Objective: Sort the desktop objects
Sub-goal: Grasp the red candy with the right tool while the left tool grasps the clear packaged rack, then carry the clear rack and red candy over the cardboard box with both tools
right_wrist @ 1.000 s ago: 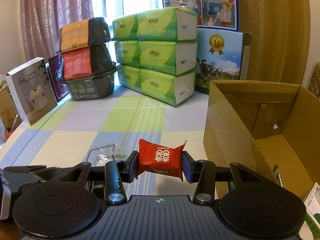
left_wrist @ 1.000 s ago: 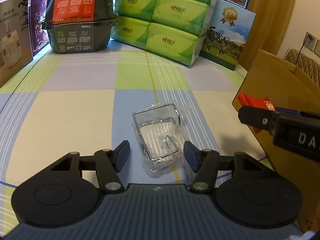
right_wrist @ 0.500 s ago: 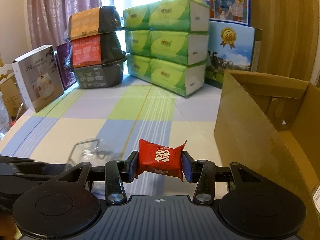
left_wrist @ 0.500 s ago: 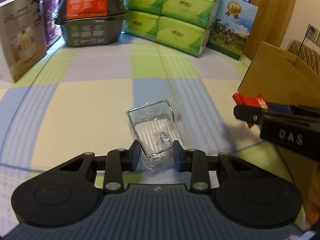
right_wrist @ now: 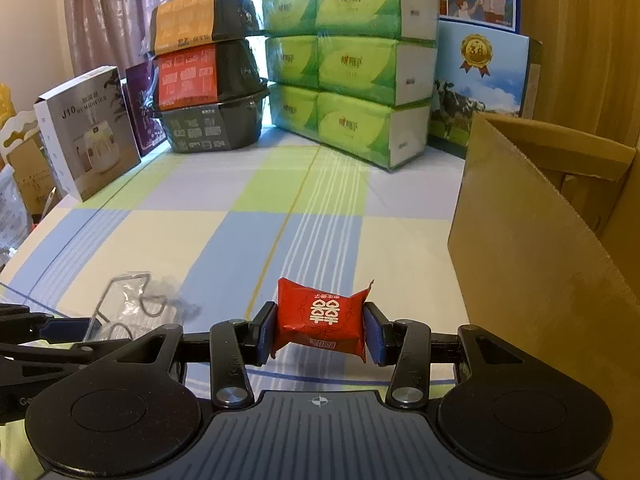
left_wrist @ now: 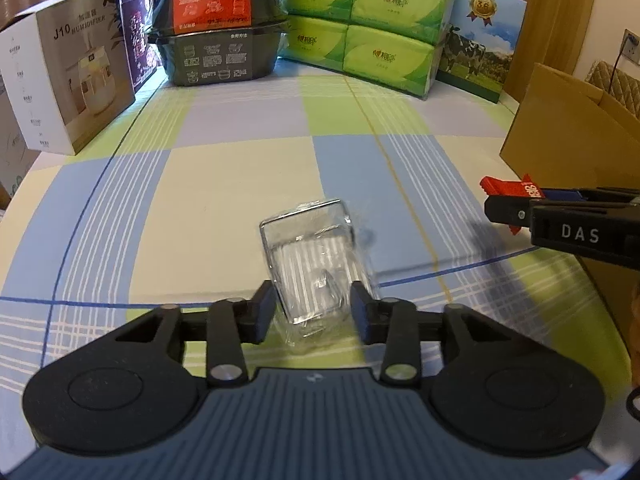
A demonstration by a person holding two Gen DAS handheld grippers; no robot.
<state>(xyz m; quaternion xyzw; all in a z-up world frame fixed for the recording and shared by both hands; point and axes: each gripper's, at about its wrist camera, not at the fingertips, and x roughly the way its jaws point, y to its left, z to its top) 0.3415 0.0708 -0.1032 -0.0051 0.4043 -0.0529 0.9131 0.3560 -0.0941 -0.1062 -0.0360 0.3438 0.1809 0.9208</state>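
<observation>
I see the wire rack [left_wrist: 316,264] on the counter [left_wrist: 224,184] between my left fingers [left_wrist: 264,312], the cardboard box [right_wrist: 540,248] to its right, tissue packs [right_wrist: 352,72] stacked behind.

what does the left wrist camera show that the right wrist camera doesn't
Only the left wrist view shows the left gripper from behind, closed on the plastic-wrapped wire rack, and a wall socket.

Only the right wrist view shows the right gripper from behind, clamping the red candy packet, the orange-labelled bowl, and the curtain.

Both show the checked tablecloth, green tissue packs, humidifier box and cardboard box.
</observation>
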